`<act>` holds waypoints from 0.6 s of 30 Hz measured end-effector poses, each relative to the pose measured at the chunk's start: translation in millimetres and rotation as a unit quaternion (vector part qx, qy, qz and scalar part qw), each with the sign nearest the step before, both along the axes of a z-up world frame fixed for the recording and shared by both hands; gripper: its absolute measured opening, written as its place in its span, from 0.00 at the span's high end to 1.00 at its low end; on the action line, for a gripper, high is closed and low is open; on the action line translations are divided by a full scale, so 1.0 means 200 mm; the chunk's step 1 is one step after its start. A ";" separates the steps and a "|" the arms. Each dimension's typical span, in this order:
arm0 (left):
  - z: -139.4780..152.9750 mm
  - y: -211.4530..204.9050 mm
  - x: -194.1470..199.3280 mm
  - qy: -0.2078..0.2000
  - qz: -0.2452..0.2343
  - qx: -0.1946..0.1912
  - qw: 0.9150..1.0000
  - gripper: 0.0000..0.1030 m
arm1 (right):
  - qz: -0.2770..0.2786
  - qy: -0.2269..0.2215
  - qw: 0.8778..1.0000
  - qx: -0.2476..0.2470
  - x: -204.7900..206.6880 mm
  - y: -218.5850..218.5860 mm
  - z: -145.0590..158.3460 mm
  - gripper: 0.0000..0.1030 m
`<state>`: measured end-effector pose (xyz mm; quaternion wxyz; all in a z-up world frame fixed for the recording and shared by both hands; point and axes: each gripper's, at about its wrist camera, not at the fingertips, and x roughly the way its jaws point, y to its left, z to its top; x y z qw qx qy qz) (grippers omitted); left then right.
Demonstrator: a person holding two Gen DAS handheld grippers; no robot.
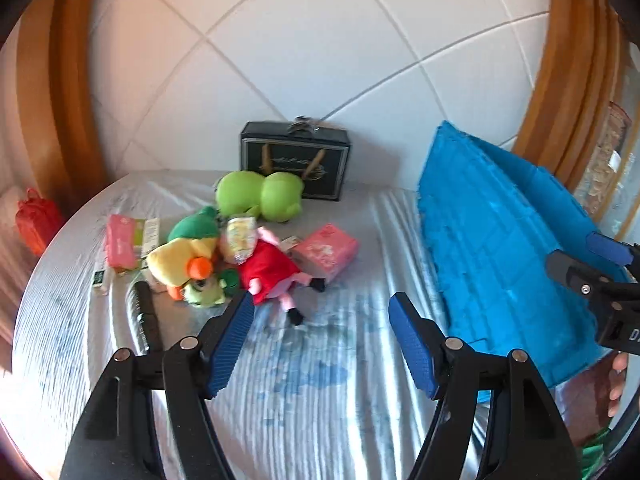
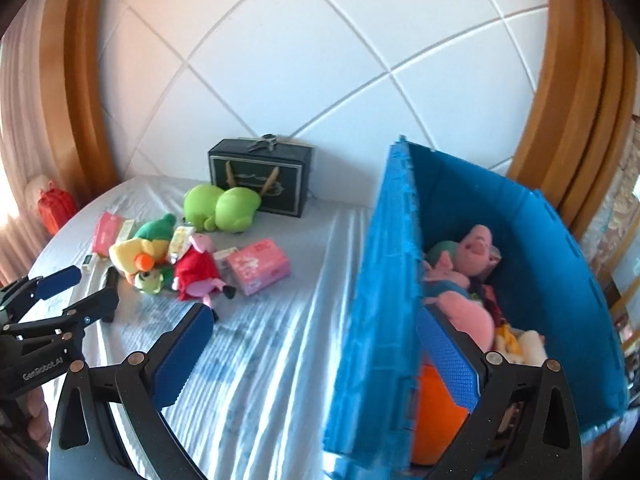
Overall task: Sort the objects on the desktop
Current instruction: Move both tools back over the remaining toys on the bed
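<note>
Over the white-sheeted bed [image 1: 304,380] your left gripper [image 1: 320,322] and right gripper [image 2: 314,350] both hang with jaws spread and empty, the red-dressed pink pig plush [image 1: 269,270] lying among soft toys just ahead, the blue plastic crate [image 2: 560,280] of plush toys to their right.

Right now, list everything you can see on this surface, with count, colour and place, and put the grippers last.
Crate: one, blue, right side, plush toys inside.
Gift box: one, black, back by the wall.
Green plush: one, lime, before the gift box.
Red-dressed doll: one, lying at the middle.
Pink box: one, right of the doll.
Yellow plush: one, green hat, left of the doll.
Pink packet: one, far left.
Red bag: one, beyond the left edge.
Left gripper: open, empty.
Right gripper: open, straddling the crate's wall.
</note>
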<state>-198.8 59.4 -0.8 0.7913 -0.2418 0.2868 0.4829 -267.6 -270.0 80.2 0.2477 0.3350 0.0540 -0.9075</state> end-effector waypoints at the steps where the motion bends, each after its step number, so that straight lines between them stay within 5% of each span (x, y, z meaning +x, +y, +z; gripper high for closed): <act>1: -0.04 0.04 -0.06 0.007 0.010 -0.013 1.000 0.33 | 0.011 -0.005 1.000 0.000 0.00 -0.07 -0.01 0.00; 7: -0.28 0.26 -0.42 0.044 0.075 -0.066 0.994 0.33 | 0.077 -0.052 0.996 0.011 -0.04 -0.54 -0.18 0.00; 18: -0.76 0.61 -0.94 0.062 0.186 -0.158 0.968 0.33 | 0.160 -0.159 0.974 -0.005 -0.19 -1.25 -0.56 0.00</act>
